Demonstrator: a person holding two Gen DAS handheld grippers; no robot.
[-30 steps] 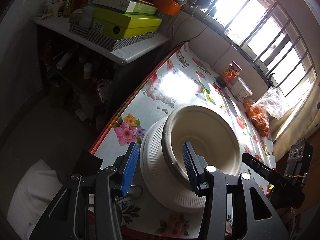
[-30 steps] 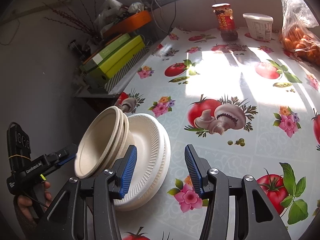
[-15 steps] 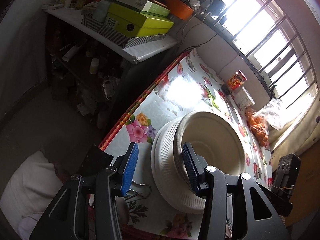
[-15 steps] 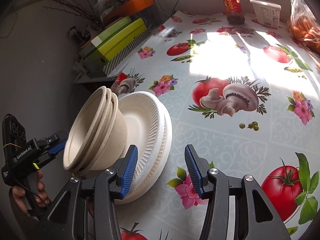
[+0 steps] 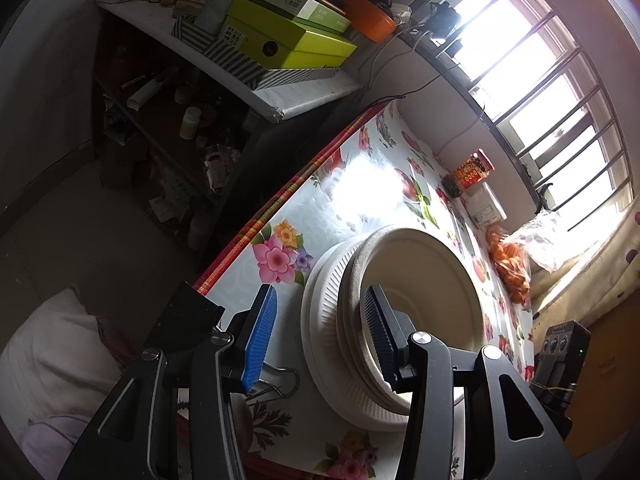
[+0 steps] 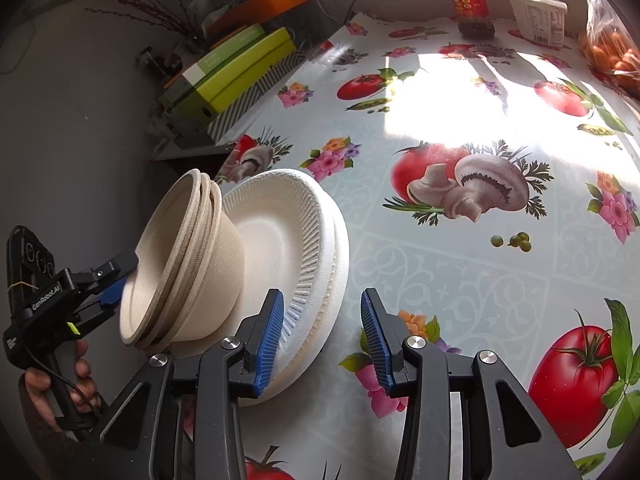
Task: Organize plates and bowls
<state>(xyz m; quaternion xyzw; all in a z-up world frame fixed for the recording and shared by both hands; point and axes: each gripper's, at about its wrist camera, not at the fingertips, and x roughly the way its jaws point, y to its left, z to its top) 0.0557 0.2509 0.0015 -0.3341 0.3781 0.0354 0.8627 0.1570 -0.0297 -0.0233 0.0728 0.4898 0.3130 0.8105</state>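
The nested bowls (image 6: 184, 264) sit in the stacked plates (image 6: 316, 240) near the surface's (image 6: 460, 272) left edge. The left tongs (image 5: 320, 336) stand wide around the bowls' rim; the right tongs (image 6: 322, 332) stand wide, holding nothing, around the plates' rim.

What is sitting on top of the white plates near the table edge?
A nested stack of beige bowls sits in the white plates. The rims show about three bowls. The plate centre under them is covered, and the bowls' inside shows nothing in it.

Barred window (image 5: 548, 92), sunlit floral table (image 6: 460, 208), perhaps concrete floor (image 5: 80, 240)
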